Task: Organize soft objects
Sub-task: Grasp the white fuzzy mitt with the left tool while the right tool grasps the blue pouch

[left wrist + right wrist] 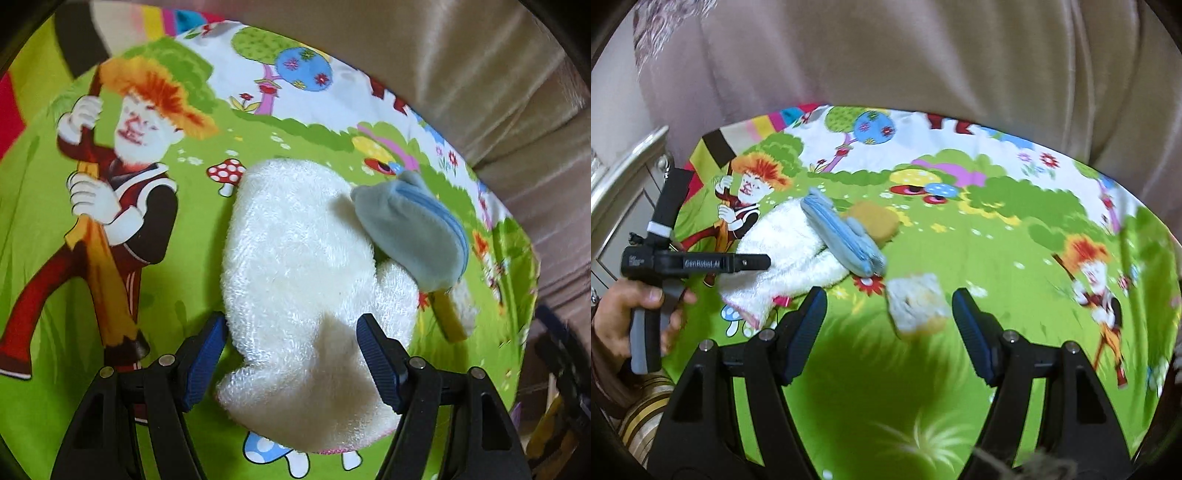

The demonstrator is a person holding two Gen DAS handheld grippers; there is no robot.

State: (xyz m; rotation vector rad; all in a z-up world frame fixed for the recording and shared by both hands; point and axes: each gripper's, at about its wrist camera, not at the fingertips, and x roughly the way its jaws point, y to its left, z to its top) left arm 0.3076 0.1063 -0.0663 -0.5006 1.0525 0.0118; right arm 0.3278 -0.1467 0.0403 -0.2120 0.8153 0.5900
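Left gripper stands released, pads astride the white fluffy mitt, not pressing; a blue pouch overlaps it ahead-right. Right gripper is released, sponge between its tips

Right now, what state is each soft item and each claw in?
White towel mitt: flat on the cloth, between the left claw's fingers, not pressed.
Blue zip pouch: zipped, lying across the mitt's far edge.
Pale sponge: on the cloth, apart from the mitt, ahead of the right claw.
Orange-brown sponge: behind the pouch, partly hidden.
Left claw: open.
Right claw: open, empty.
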